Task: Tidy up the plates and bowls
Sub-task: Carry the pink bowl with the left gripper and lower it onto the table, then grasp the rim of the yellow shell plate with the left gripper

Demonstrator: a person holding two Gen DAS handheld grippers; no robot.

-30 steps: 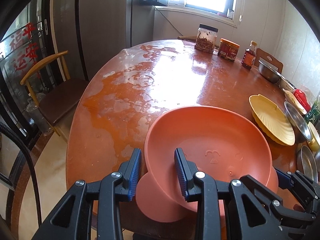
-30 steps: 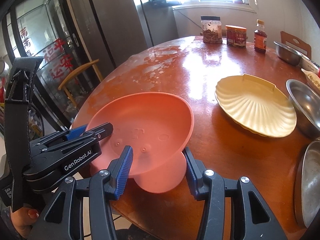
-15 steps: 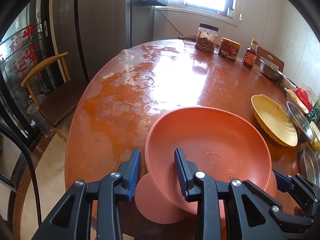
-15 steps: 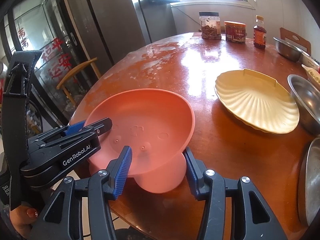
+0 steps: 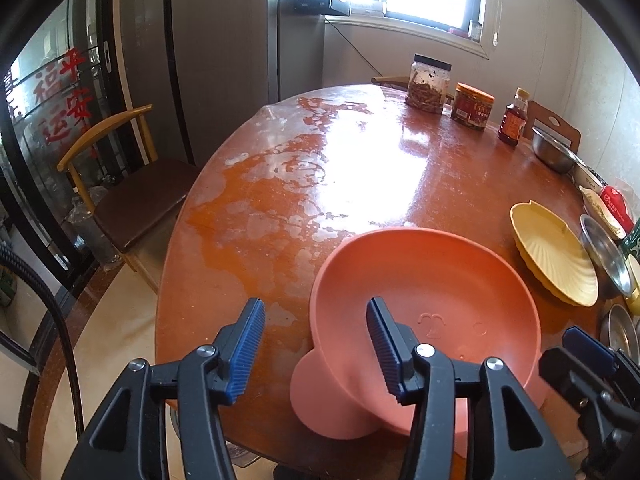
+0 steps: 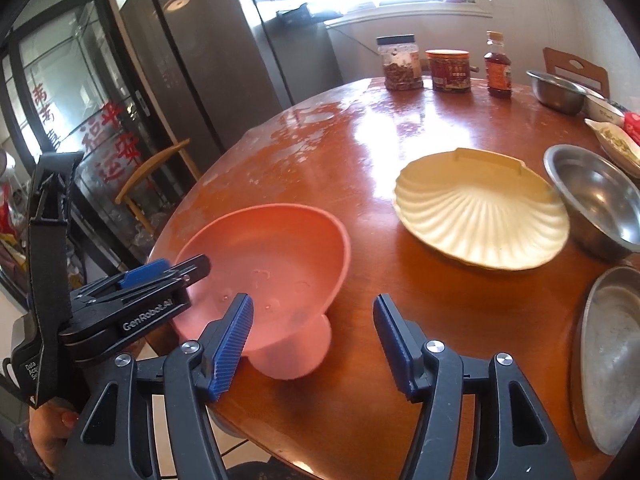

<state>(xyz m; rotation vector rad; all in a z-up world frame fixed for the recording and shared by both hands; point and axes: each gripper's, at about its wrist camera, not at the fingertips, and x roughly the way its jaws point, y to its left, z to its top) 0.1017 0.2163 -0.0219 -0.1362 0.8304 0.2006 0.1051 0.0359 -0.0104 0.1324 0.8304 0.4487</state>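
The left claw [image 5: 316,350] is opening. One finger is outside the pink bowl [image 5: 432,312] and the other is over the inside, with the bowl's rim between them. The pads are not pressing on it. The pink bowl stands on its round foot close to the near edge of the round brown bench [image 5: 360,168].

The right claw [image 6: 312,344] is opening too. Its left finger is in front of the bowl's near rim, and only the bench shows in the gap. It holds nothing.

Farther right, in the middle of the bench, lies a yellow shell plate [image 6: 480,212], well apart from the bowl. Just beside the plate, at the right edge, sits a steel bowl [image 6: 596,200], and a flat steel plate [image 6: 612,360] lies near the right front edge. Two jars [image 6: 400,62] and a bottle [image 6: 498,66] stand along the far edge.
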